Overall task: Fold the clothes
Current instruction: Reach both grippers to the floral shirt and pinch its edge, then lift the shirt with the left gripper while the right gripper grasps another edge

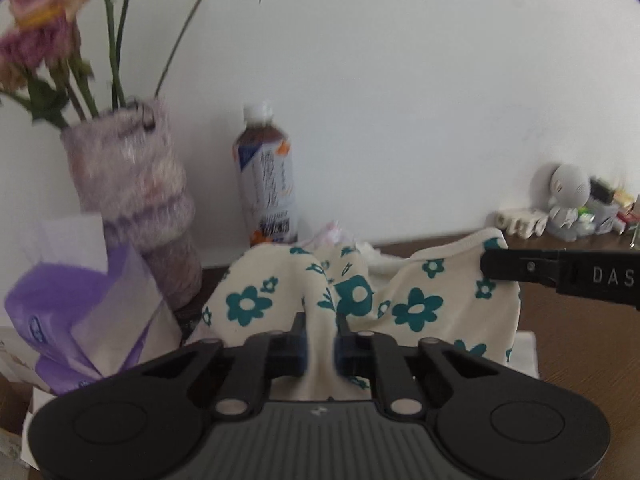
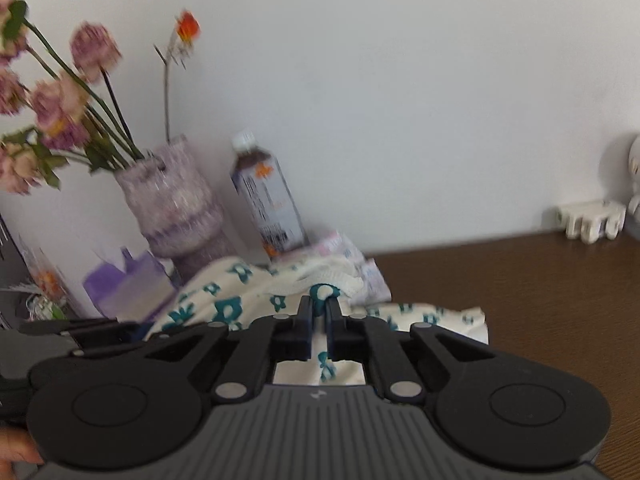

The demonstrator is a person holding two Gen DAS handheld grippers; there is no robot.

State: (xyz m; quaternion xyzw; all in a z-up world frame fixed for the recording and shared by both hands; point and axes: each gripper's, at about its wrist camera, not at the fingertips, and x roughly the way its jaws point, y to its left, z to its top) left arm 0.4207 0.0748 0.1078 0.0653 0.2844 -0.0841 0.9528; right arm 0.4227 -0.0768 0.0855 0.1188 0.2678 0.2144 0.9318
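A cream garment with teal flowers (image 1: 416, 300) hangs lifted above the brown table. My left gripper (image 1: 321, 320) is shut on a bunched fold of it at the near middle. In the left wrist view the right gripper (image 1: 486, 262) comes in from the right and pinches the garment's upper right edge. In the right wrist view my right gripper (image 2: 319, 307) is shut on the cloth (image 2: 224, 308) at a teal flower, and the rest of the garment lies spread on the table beneath and to the right. The left gripper's body (image 2: 80, 330) shows at the left edge.
Against the white wall stand a fuzzy purple vase (image 1: 132, 200) of pink flowers, a drink bottle (image 1: 266, 184) and a purple tissue pack (image 1: 80, 316). A white figurine (image 1: 566, 196) and small items sit at the far right. Bare brown table (image 2: 540, 292) lies to the right.
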